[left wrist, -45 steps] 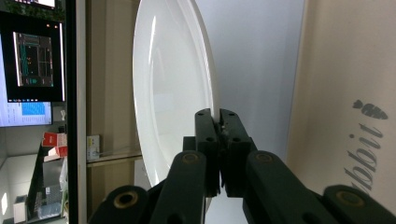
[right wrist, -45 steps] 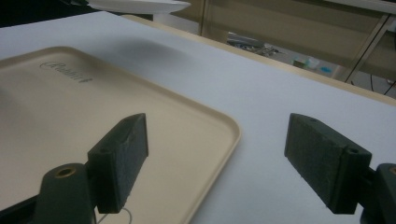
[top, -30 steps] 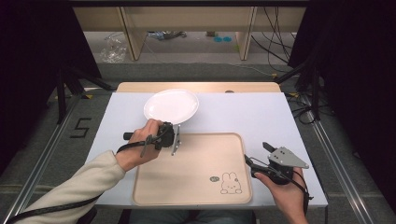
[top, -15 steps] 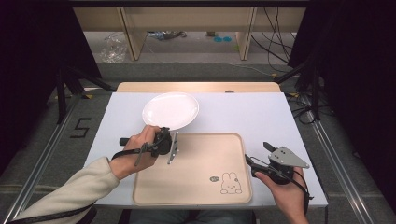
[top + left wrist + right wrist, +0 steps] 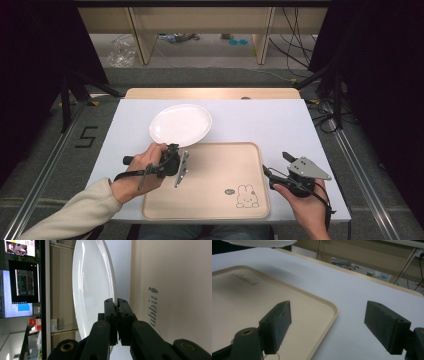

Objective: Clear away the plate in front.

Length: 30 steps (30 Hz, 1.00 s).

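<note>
Plate [image 5: 180, 124] gripped at its near rim by the left gripper [image 5: 176, 161], jaws pinched tight on the edge, as the left gripper view shows plainly, the white rim [image 5: 110, 290] running up from between the pads. It sits at the far left corner of the tray [image 5: 215, 200], the near edge over the tray's rim, the rest above the white table [image 5: 260, 120]. Compared with a second ago, the plate has slid a touch toward the person and the left hand [image 5: 140, 170] has drawn back with it — so the pull is on, and it looks like the plate is headed for the tray. The beige tray lies bare, only its little rabbit print [image 5: 245, 196] near the right corner, so there's room to land. Over on the other side, the right gripper [image 5: 280, 170] waits beside the tray's right edge, jaws spread wide with nothing between them; its own view looks across the tray corner [image 5: 329, 310]. Next comes a steady drag or lift; a thin rim pinch could slip if rushed.
</note>
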Available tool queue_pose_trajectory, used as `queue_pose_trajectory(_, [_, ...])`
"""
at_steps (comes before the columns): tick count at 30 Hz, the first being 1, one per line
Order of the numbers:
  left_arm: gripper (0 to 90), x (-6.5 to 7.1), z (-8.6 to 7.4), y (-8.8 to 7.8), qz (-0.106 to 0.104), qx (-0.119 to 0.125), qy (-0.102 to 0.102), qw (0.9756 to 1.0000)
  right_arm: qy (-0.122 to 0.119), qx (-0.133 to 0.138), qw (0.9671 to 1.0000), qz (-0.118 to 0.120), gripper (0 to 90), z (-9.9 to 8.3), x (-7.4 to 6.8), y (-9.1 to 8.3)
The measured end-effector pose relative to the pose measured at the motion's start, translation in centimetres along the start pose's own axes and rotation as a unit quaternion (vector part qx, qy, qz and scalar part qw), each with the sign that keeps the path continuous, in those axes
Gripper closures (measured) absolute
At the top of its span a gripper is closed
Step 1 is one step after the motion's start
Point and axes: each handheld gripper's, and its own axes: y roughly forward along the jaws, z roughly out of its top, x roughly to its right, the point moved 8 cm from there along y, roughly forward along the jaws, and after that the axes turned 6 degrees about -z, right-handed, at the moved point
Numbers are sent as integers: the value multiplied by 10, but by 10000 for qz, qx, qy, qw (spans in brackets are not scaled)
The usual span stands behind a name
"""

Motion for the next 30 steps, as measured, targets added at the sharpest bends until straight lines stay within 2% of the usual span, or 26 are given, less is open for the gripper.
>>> queue_pose_trajectory(5, [876,6,1,-5,-8,-2,61,10000,3,10,10000,-10,226,0,1,0])
queue_pose_trajectory(15, [876,21,9,-16,-105,151,153,9997,53,-53,10000,23,226,-1,-1,-1])
queue_pose_trajectory(16, [876,22,10,-17,-110,158,184,9996,-16,7,10000,-17,226,0,1,0])
queue_pose_trajectory(21, [876,26,12,-20,-128,187,220,9995,-29,-4,10000,-34,226,0,1,0])
queue_pose_trajectory(24, [877,29,13,-22,-144,222,235,9994,39,-70,10000,8,226,-1,0,-1])
queue_pose_trajectory(25, [876,30,14,-23,-145,244,226,9993,-25,-11,10000,-25,227,0,1,0])
queue_pose_trajectory(30, [876,35,17,-28,-192,281,280,9990,-16,-1,10000,-19,227,0,1,0])
